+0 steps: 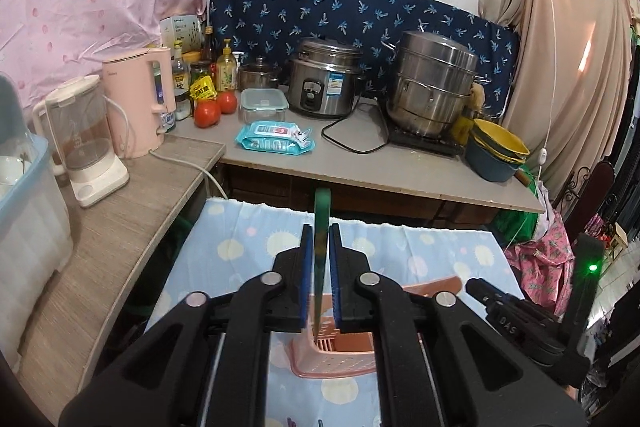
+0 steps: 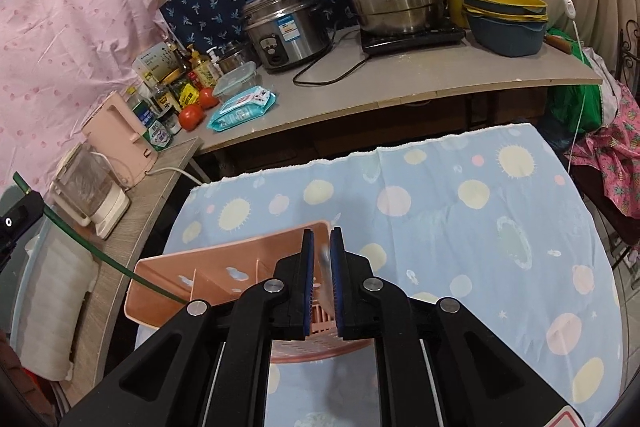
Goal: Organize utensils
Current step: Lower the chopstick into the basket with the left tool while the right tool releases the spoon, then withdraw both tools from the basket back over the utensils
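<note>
My left gripper is shut on a long green utensil that points up and away, its lower end reaching down into a pink slotted utensil holder. The holder stands on the blue patterned cloth and also shows in the right wrist view. My right gripper is shut on a pale flat utensil whose lower end goes into the holder. The green utensil shows at the left of the right wrist view, slanting down into the holder.
The blue cloth with suns and planets covers the near table. Behind it a counter holds a rice cooker, a steel steamer pot, stacked bowls, a wipes pack, tomatoes, bottles and a pink kettle.
</note>
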`<state>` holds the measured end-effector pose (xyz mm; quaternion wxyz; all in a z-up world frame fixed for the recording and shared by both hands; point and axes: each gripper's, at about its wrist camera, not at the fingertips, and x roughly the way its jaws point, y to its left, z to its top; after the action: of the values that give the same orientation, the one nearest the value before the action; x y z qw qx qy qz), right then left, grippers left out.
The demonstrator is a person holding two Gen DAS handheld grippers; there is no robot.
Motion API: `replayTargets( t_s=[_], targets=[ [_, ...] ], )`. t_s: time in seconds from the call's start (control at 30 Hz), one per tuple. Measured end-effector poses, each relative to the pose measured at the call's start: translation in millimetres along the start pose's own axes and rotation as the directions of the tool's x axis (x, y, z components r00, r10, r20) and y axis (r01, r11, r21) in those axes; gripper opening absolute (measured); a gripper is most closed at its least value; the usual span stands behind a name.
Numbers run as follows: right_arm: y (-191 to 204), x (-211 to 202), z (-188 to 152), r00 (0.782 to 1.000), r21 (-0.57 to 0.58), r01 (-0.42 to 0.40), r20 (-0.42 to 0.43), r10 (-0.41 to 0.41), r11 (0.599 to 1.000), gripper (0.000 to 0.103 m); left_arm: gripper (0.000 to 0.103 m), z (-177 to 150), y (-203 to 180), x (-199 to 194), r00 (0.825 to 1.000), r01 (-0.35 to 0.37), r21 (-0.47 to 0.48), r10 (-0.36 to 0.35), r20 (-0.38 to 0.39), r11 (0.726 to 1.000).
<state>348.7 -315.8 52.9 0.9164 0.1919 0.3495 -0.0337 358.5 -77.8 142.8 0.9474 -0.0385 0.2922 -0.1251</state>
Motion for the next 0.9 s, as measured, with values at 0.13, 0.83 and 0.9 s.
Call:
replayTargets(
  t_s=[0.13,0.83,0.9],
  targets=[
    [4,-11,-2,1.0,-0.017,0.005,0.024,-0.005,1.0,0.03,0.036,-5,-4,-1,1.0,-0.023,0.007,0.023,-0.004,1.0],
    [13,-118,-66,0.995,-0.076,0.032,0.092,-0.025,0.997,0.045,0.049,-55,-7,-74,1.0,-0.004,-0.002,0.004,-0.031,1.0],
    [14,-127,-78,0.996,-0.083,0.035,0.083,-0.028,0.996,0.045,0.049,-65,-6,-81,0.999,-0.004,-0.002,0.004,-0.041,1.0]
  ],
)
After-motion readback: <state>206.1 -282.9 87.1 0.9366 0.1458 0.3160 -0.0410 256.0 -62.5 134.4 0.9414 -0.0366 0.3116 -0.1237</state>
